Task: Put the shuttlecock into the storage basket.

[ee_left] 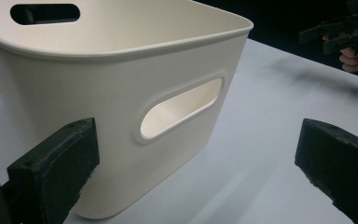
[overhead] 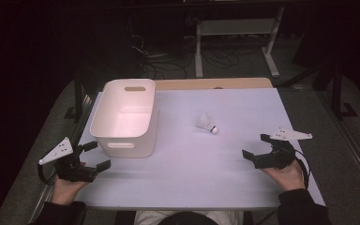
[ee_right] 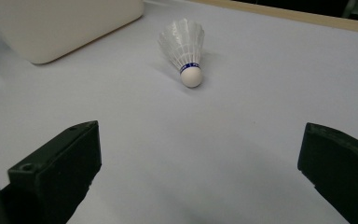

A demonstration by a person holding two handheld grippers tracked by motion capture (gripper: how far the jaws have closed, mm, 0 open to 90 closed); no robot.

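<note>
Lying ahead of right gripper [ee_right: 200,172]: shuttlecock [ee_right: 185,50]

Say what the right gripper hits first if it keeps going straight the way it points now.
Probably the shuttlecock: the right gripper, jaws open and empty, has it nearly dead ahead, lying on its side on the table, cork end nearest. Exact alignment is hard to judge.

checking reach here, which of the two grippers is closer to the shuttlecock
The right gripper: the shuttlecock lies on its side of the table, straight ahead of its open jaws. The left gripper sits by the white bin.
</note>
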